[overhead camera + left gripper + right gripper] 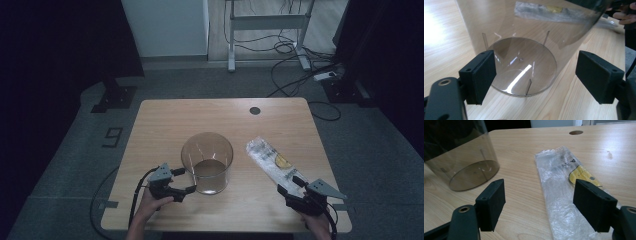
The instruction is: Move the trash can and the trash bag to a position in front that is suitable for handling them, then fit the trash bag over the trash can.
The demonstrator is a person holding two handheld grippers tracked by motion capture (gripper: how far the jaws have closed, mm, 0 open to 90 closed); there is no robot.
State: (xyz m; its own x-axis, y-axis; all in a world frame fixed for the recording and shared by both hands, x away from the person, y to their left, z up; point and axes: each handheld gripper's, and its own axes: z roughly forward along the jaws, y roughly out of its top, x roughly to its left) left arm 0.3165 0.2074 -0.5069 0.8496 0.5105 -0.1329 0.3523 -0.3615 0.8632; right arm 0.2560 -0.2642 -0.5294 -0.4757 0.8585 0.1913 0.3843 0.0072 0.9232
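Note:
A clear, smoke-tinted plastic bucket (pixel 207 161) stands upright and empty in the middle of the wooden table (pixel 165 125). My left gripper (pixel 182 181) is open just left of it, jaws spread on either side of the bucket's base (pixel 524 66). A clear plastic bag with a yellow label (pixel 272 160) lies flat to the right of the bucket. My right gripper (pixel 290 186) is open at the bag's near end; the bag (pixel 566 192) runs up between its jaws, nothing gripped.
A round cable hole (pixel 255 110) sits near the table's far edge. Beyond the table stand a desk frame (pixel 267 30), loose cables (pixel 300 65) and a dark stand base (pixel 114 97) on the grey floor.

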